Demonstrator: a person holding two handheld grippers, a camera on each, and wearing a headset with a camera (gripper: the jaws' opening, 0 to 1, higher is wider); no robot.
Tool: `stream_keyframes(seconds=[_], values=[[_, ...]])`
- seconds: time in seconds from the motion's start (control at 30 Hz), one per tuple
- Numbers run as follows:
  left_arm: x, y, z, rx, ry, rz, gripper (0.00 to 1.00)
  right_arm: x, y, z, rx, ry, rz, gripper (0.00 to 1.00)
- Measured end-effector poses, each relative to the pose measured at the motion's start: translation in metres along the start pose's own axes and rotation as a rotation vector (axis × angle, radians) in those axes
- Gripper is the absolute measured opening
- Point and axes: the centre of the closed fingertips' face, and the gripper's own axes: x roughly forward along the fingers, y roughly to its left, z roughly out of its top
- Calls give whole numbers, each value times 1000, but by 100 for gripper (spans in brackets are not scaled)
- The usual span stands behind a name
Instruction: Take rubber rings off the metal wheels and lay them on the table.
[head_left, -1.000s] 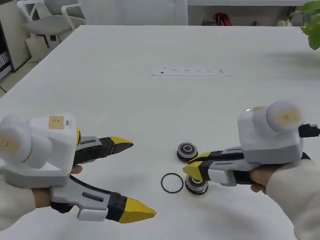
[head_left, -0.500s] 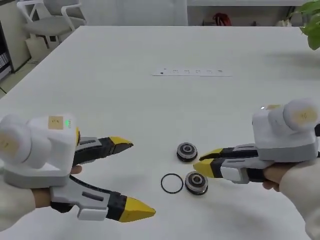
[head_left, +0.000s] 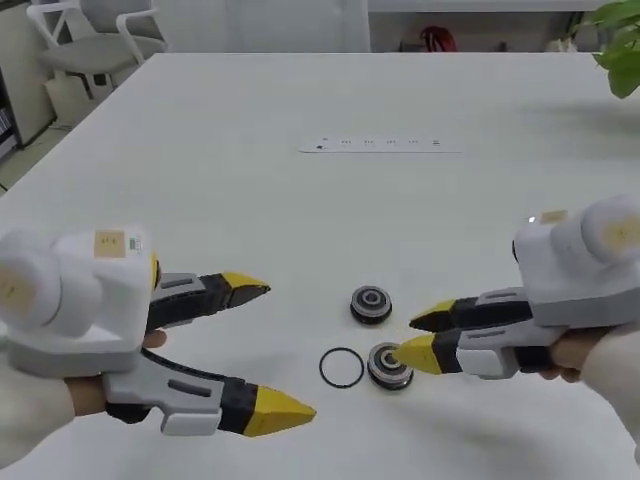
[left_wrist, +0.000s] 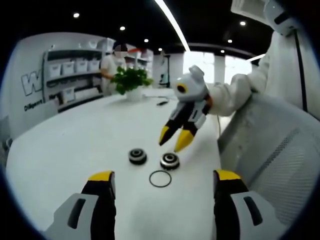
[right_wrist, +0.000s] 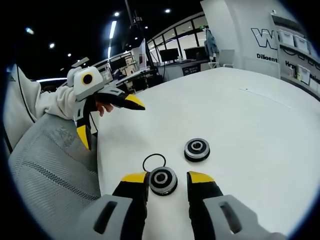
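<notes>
Item 1: your left tongs (head_left: 268, 350). White housing, black jaws with yellow tips. The jaws are spread wide, released and holding nothing (the gap is far broader than either wheel).

Item 2: your right tongs (head_left: 415, 337). Same pattern as the left. The jaws are parted a little and unclenched, with one yellow tip on each side of the nearer round metal wheel with a dark rim (head_left: 388, 365). You cannot tell whether either tip touches that rim.

Item 3: the nearer wheel. It lies flat on the table between the right tongs' tips. In the right gripper view it sits centred in the gap between them.

Item 4: the farther round metal wheel with a dark rim (head_left: 371, 305). It lies flat just ahead of the right tongs' tips, apart from both jaws and from the nearer wheel.

Item 5: the thin black rubber ring (head_left: 342, 367), loose. It lies flat just beside the nearer wheel, on the side facing your left tongs. It is between the two tongs, ahead of the left tongs' open jaws and apart from their tips.

Item 6: the plain white table top (head_left: 300, 200). It bears the ring and both wheels. You hold both tongs over it, and the two pairs of tips face each other.
</notes>
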Motion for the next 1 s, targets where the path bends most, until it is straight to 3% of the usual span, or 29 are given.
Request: stream_keyframes(seconds=[0.3, 0.63, 0.87, 1.0], values=[[4, 1, 20, 1, -53, 5, 75, 3, 0, -15, -15, 58, 21, 30], [14, 0, 38, 33, -77, 3, 70, 5, 1, -23, -21, 82, 33, 30], [24, -2, 38, 86, -51, -16, 67, 6, 3, -25, -30, 94, 37, 30], [30, -3, 38, 76, -45, -27, 67, 7, 3, -26, -26, 95, 40, 30]])
